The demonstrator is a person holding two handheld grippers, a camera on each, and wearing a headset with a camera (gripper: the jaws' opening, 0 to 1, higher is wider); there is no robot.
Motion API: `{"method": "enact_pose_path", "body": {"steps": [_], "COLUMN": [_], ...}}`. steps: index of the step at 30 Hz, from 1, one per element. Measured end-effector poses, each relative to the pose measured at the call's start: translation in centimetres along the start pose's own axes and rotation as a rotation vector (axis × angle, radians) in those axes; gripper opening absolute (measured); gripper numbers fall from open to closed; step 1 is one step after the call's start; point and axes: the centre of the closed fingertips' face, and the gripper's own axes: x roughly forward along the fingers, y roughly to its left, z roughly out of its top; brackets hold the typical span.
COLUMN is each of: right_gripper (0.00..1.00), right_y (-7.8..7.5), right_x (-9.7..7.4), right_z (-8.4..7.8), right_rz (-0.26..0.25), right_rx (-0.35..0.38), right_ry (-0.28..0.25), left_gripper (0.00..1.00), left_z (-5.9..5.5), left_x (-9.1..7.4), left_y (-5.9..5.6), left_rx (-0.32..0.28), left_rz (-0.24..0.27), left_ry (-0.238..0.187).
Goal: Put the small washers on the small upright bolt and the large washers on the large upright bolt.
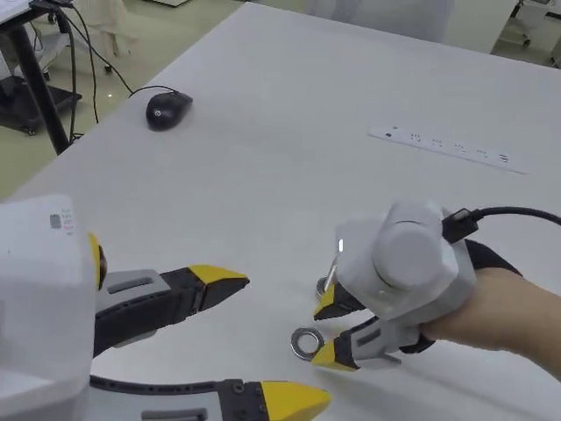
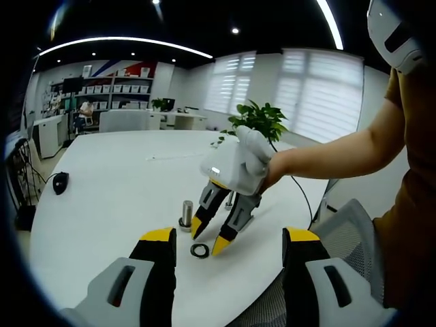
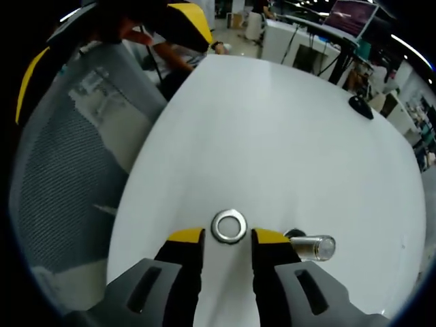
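A white worktop [image 1: 289,132] is being shown in a bright open office, with blinds at the far windows in the left gripper view. Nearest the head camera, the left gripper [image 1: 286,340] is being held low over the worktop on the near side of the washer [image 1: 307,342]. Its yellow-tipped jaws are being kept spread wide and nothing is being carried between them.

The washer itself is lying flat on the worktop. In the right gripper view the washer [image 3: 229,226] is being framed just ahead of that gripper's own two tips, in line with the gap between them.

The right gripper [image 2: 206,242] is being held by a hand [image 1: 500,307] and pointed steeply down at the washer, its jaws set only narrowly apart and closed on nothing. Whether the tips are touching the washer cannot be told.

Just beyond the washer, an upright bolt [image 2: 186,212] is standing on the worktop. In the right gripper view this bolt [image 3: 313,246] is being seen just beside the washer, past one jaw.

Well beyond the washer, a white power strip [image 1: 447,145] is lying flat. Farther still from the washer, towards the far edge, a black mouse [image 1: 168,109] is resting with its cable trailing off the worktop.
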Motion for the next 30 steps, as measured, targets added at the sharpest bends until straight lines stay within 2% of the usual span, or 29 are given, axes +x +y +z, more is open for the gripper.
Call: {"method": "enact_pose_path", "body": {"steps": [8,19,24,26,28,30], "right_gripper": [0.33,0.32,0.32,0.32,0.25,0.24], "right_y": [0.19,0.15,0.2,0.17,0.16,0.25], "right_x": [1.01,1.11,1.12,1.1,1.02,1.01], "right_z": [-0.22,-0.18,-0.17,-0.2,-0.32,-0.26], "right_rz": [0.013,0.029,0.029,0.029,0.024,0.026], "right_rx": [0.006,0.008,-0.002,0.002,-0.017,-0.004], "right_ry": [0.009,0.0,0.018,0.02,0.026,0.024], "left_gripper": [0.62,0.62,0.62,0.62,0.62,0.62], "left_z": [-0.07,0.12,-0.01,0.06,0.11,0.17], "left_x": [0.13,0.36,0.29,0.26,0.24,0.23], "left_y": [0.21,0.43,0.58,0.6,0.63,0.61], "left_rx": [-0.008,-0.018,-0.02,-0.02,-0.019,-0.019], "left_rz": [0.009,0.013,0.016,0.017,0.019,0.02], "left_ry": [-0.005,-0.014,-0.013,-0.017,-0.018,-0.019]}}
